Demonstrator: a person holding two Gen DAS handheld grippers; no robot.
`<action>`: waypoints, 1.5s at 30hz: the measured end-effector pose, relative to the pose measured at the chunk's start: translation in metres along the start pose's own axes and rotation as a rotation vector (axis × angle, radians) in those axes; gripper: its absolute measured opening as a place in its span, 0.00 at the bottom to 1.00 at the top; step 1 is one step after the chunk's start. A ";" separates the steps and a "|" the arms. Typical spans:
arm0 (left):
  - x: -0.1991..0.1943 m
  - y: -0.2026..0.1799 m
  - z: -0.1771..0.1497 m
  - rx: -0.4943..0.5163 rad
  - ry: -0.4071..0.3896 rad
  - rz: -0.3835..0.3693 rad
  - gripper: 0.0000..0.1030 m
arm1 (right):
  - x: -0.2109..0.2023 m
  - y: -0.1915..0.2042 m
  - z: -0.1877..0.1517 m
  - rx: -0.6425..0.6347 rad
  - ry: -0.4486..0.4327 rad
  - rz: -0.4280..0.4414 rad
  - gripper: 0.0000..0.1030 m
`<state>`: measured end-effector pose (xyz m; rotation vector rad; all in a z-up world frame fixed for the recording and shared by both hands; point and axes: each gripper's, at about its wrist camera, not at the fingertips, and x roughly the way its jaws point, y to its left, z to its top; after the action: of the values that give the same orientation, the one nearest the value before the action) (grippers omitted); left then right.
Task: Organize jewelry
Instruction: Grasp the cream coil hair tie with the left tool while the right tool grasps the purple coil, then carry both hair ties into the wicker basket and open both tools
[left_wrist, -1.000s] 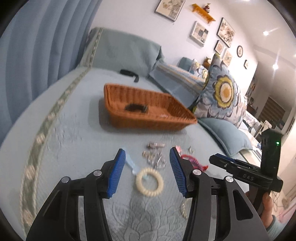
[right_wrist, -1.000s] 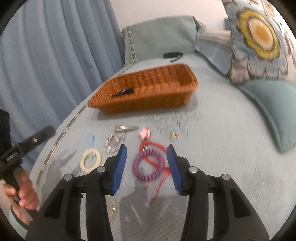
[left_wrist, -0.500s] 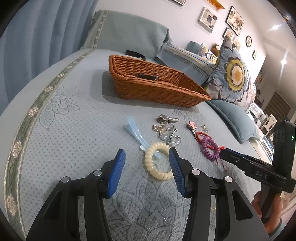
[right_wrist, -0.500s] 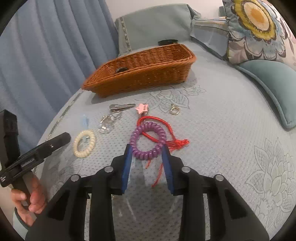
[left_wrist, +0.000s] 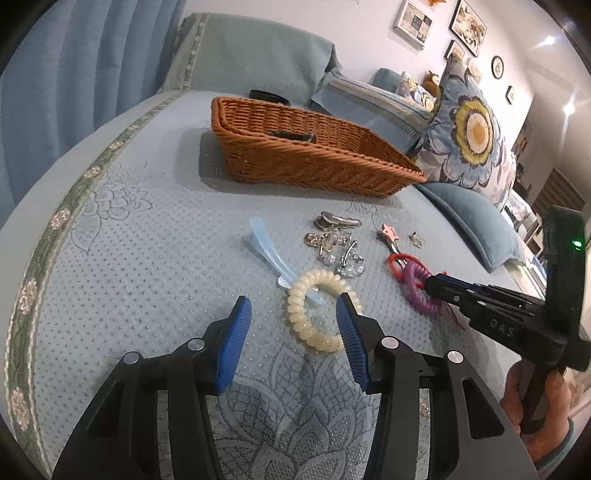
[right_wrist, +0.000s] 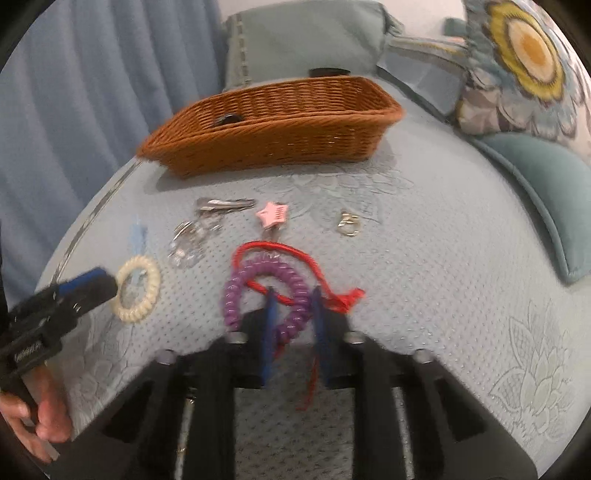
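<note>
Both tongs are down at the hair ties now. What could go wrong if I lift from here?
1. The right tongs have just been closing on the purple hair tie, and the red cord is threaded through it. Lifting may drag the cord along.
2. The left tongs are open, with only one side of the cream hair tie between them. It overlaps the blue hair clip, so closing could pinch or shift the clip.

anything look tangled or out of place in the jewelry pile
Yes: a red cord is threaded through the purple coil tie that the right claw has just closed on, so both may lift together. The cream coil tie lies over the blue clip.
</note>
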<state>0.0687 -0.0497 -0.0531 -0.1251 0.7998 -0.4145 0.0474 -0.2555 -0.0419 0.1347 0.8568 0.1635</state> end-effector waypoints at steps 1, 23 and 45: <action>0.001 -0.001 0.000 0.004 0.003 0.005 0.43 | -0.003 0.004 -0.002 -0.025 -0.012 0.011 0.09; 0.008 -0.018 -0.004 0.106 0.024 0.104 0.11 | -0.009 0.021 -0.025 -0.111 0.012 0.019 0.10; -0.033 -0.025 0.070 0.092 -0.238 0.062 0.09 | -0.044 0.013 0.073 -0.096 -0.261 0.019 0.08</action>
<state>0.0909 -0.0622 0.0245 -0.0626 0.5480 -0.3694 0.0730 -0.2551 0.0406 0.0721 0.5872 0.1997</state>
